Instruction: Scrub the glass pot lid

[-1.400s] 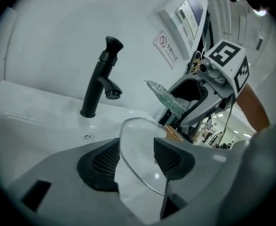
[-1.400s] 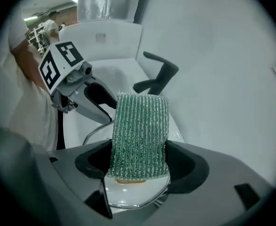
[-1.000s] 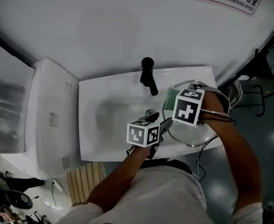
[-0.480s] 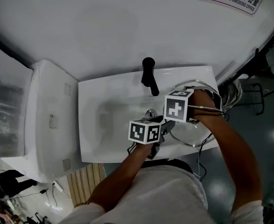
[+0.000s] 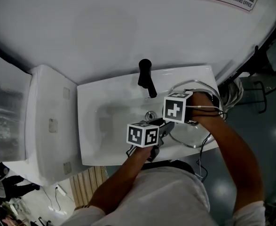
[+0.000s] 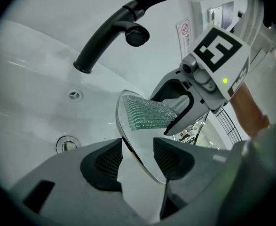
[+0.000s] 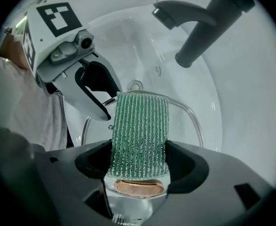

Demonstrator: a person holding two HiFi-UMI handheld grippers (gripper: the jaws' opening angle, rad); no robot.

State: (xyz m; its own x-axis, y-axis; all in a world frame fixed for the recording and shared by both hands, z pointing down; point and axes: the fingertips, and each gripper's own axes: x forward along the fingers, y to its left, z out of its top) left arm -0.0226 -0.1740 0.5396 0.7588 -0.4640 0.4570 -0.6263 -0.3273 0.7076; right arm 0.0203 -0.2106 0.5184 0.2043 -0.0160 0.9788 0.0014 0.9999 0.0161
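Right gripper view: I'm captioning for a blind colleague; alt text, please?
A green scrubbing pad, clamped in the fingers of the right gripper, lies over a glass pot lid above a white sink. At upper left the left gripper, fingers just closing, straddles the lid's rim; a dark faucet stands upper right.

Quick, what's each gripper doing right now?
Left gripper: open, jaws just closing around the rim of the round glass pot lid.
Right gripper: shut on the green mesh scrubbing pad.
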